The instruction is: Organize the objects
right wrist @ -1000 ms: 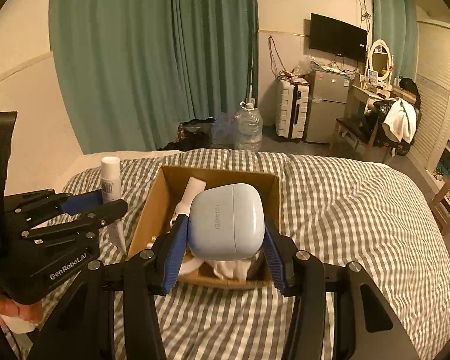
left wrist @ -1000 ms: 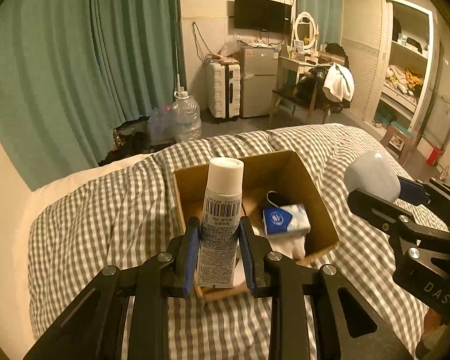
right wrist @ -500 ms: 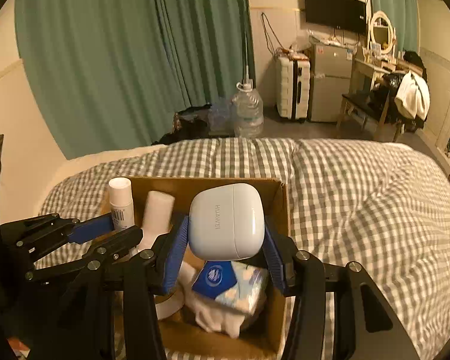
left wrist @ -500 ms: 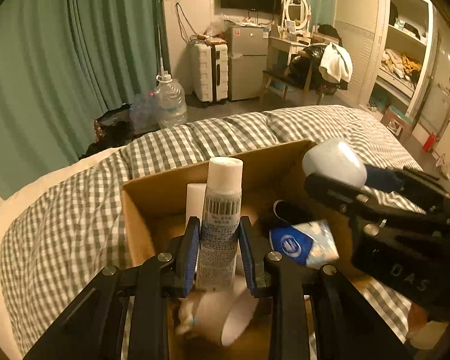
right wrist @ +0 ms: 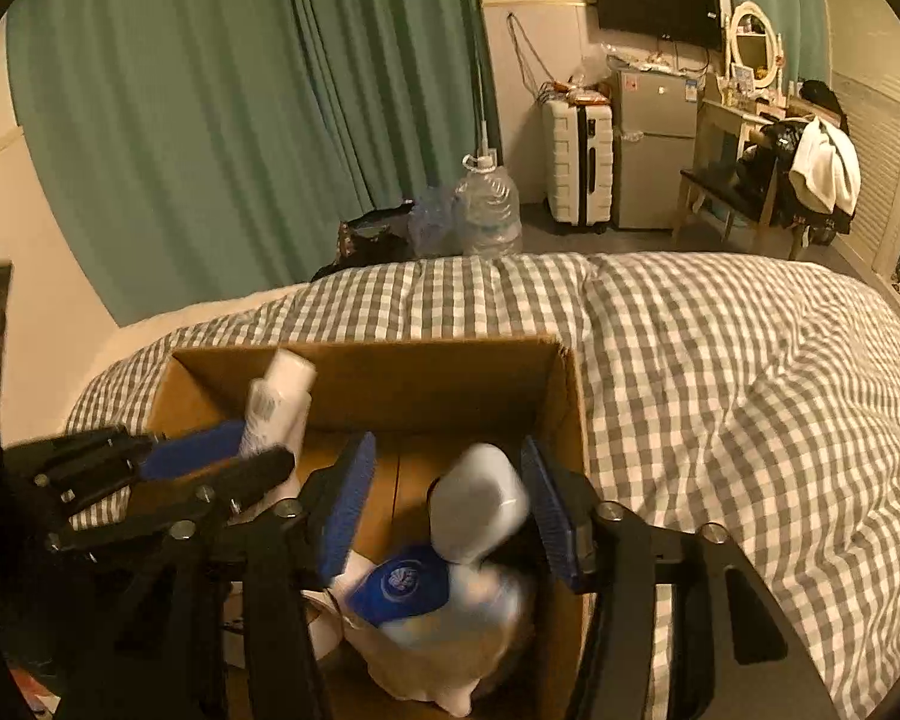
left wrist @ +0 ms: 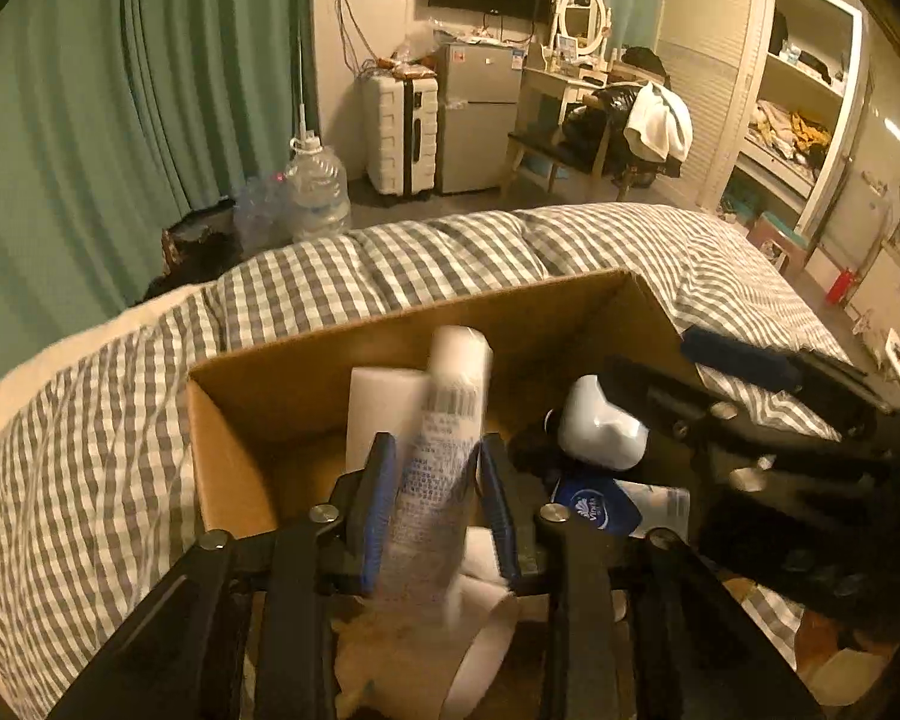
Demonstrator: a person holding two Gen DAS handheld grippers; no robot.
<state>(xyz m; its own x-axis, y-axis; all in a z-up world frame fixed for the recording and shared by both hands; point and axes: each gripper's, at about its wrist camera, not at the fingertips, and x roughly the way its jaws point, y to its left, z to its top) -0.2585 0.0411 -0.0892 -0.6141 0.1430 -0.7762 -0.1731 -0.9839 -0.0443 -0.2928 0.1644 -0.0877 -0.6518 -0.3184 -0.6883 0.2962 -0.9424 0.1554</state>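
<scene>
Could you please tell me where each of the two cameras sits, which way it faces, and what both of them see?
Left wrist: sits on the left gripper, looking forward and down into the cardboard box; its own fingers flank the tilted white bottle, and the right gripper enters from the right.
Right wrist: sits on the right gripper, facing the same box; its open fingers straddle the blurred earbud case, with the left gripper at left.
Shared: box, bottle, case, blue tissue pack, checked bedding.
</scene>
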